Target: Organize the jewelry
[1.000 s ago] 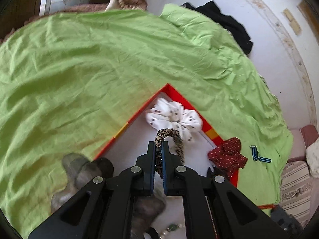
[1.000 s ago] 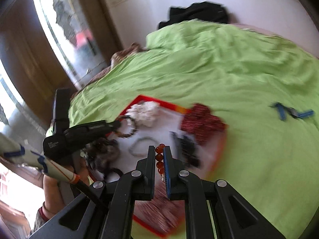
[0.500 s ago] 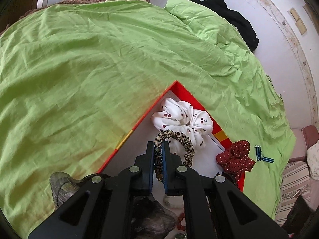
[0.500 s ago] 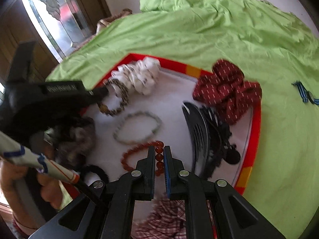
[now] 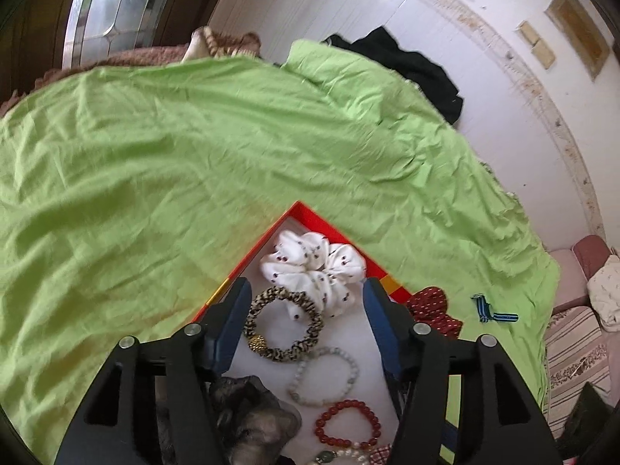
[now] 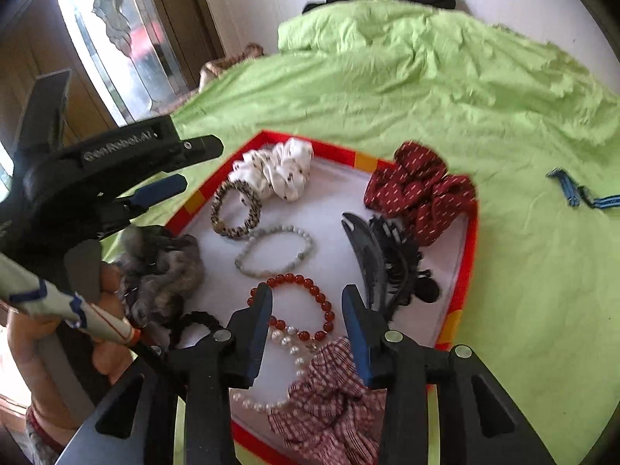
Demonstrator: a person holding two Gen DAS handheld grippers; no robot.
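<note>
Right wrist: right gripper opening over, perhaps clear of, red bracelet.

bracelets, scrunchies lie in red-rimmed tray.

- My left tongs: jaws opening, nothing pressed between the pads, pointing downward.
- My right tongs: jaws opening, pads clear of contact, angled steeply down.
- My left hand: bare fingers wrapped round the left tongs' handle.
</note>
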